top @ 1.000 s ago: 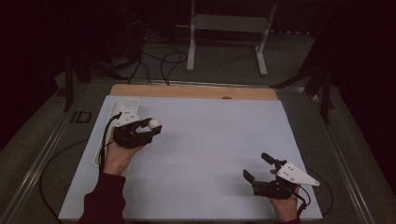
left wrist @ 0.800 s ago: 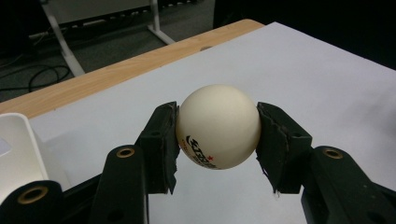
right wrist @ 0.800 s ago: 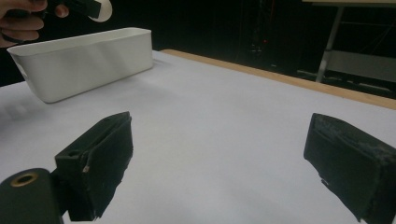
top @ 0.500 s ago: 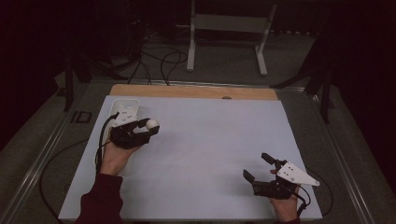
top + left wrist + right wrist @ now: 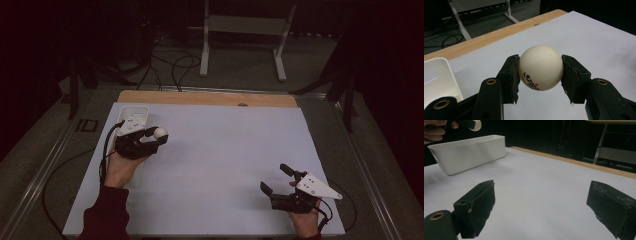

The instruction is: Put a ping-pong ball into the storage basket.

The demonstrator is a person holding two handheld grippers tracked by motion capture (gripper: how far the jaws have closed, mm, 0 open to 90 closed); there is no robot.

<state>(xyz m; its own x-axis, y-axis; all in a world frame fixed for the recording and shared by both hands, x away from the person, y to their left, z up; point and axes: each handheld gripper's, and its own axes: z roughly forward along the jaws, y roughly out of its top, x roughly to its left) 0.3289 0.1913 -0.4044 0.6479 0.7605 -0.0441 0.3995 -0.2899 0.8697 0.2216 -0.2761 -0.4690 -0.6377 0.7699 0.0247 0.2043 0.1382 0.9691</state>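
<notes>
- The surface [image 5: 225,165], covered in a pale sheet, filled most of the high view, with a strip of bare wood [image 5: 210,98] along its far edge.
- A white bin [image 5: 466,152] stood near the far left corner of the surface; in the right gripper view it was a long, open-topped, straight-walled box.
- The left hand-held gripper [image 5: 156,137] was held above the surface just beside the bin's near end, its cable [image 5: 105,150] looping back along the person's forearm in a dark red sleeve [image 5: 105,215].
- The right hand-held gripper [image 5: 277,180] sat low at the near right of the surface, well apart from the left one, with its jaws spread wide and nothing between them (its own view showed bare sheet in the gap).
- A white ball [image 5: 541,67] was clamped between the left hand-held gripper's pads [image 5: 511,75], which pressed on it from both sides. It was off the surface and carried dark printed lettering with a small red mark on its lower front. In the high view the ball [image 5: 160,133] sat at the jaw tips, to the right of the bin.
</notes>
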